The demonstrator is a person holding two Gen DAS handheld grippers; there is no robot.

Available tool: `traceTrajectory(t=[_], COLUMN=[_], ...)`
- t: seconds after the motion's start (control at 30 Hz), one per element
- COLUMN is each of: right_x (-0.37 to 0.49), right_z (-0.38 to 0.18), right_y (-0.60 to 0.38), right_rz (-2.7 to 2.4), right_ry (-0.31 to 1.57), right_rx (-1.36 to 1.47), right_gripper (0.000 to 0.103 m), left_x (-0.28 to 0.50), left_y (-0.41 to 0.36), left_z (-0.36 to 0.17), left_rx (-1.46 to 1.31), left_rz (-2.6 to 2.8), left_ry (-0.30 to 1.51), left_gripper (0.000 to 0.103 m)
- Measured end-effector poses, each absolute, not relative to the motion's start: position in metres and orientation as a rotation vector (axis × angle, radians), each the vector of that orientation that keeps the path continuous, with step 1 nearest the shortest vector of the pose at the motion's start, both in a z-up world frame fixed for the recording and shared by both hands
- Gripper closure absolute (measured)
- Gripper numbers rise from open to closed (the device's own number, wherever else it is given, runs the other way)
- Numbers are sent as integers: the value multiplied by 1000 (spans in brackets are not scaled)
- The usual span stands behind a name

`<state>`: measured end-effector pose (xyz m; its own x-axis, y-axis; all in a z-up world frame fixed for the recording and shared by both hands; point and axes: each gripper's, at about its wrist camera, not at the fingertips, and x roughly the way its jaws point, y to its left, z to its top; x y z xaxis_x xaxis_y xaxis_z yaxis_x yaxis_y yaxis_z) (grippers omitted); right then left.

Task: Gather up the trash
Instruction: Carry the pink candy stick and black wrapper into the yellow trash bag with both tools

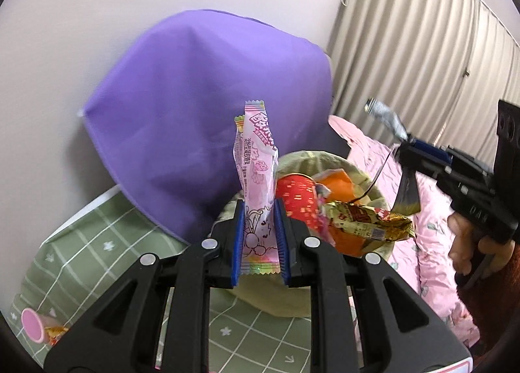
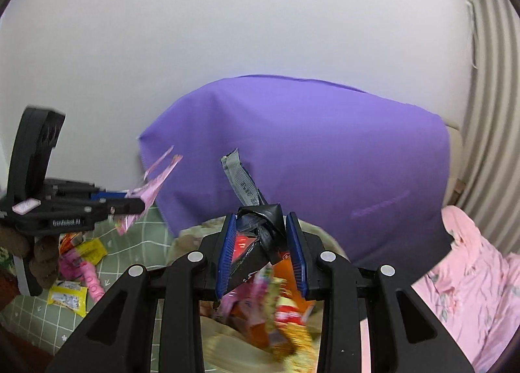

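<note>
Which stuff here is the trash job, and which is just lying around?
Trash job:
- pink wrapper in left tongs
- black-and-silver wrapper in right tongs
- bin holding wrappers
- yellow packets

Just lying around:
- purple cloth
- pink blanket
- curtain

A large purple cloth drapes ahead of the gripper against a white wall, a green checked tablecloth spreads below, and pink floral bedding with beige pleated curtains lies right.

"GenRobot.AI" on left hand-held gripper
</note>
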<state>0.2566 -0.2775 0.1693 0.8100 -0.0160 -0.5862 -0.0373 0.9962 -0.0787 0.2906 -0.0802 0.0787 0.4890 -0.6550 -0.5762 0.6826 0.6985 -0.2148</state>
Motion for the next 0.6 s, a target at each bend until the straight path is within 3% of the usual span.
traceTrajectory(t=[0.37,0.6], right_x=[239,242], right_z=[174,106], right_y=[-315,-324], right_rz=[-52,-32], right_ry=[631,793], right_rx=[-25,69], right_gripper=[72,74], left_x=[294,303], left_y=[-119,-148], left_z=[67,34], left_rx=[58,94], left_rz=[-909,-934], left_ry=[720,808], left_gripper=[86,86])
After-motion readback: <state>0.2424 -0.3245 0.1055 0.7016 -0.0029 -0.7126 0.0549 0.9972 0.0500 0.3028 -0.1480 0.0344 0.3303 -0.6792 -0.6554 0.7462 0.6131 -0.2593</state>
